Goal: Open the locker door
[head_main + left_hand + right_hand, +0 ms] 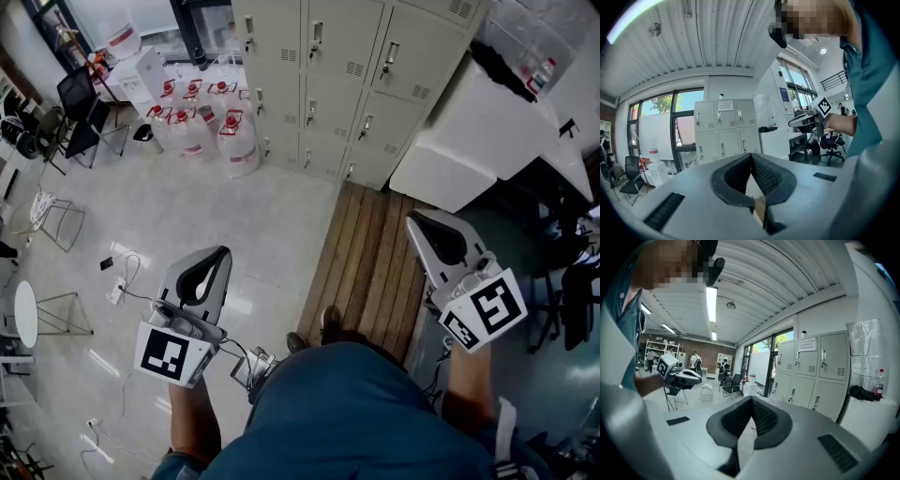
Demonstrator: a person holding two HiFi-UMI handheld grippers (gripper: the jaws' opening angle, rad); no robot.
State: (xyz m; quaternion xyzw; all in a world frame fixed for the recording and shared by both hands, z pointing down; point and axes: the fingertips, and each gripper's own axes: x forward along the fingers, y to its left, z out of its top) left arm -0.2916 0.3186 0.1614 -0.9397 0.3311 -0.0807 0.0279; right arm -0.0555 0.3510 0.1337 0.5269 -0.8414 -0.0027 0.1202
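Note:
A bank of beige lockers (347, 66) stands against the far wall, every door closed, each with a small handle. In the left gripper view the lockers (724, 129) are a few steps ahead, and in the right gripper view the lockers (813, 371) lie to the right. My left gripper (220, 255) is held low over the tiled floor, shut and holding nothing. My right gripper (419, 221) hovers over the wooden floor strip, also shut and holding nothing. Both are well short of the lockers. In its own view the left gripper (751, 155) has its pads together, and so does the right gripper (751, 400).
Several water jugs (211, 122) stand left of the lockers. A white cabinet (469, 141) sits to their right. A wooden floor strip (375, 262) leads toward the lockers. Chairs (84, 112), a wire stool (52, 220) and floor cables (122, 281) lie on the left.

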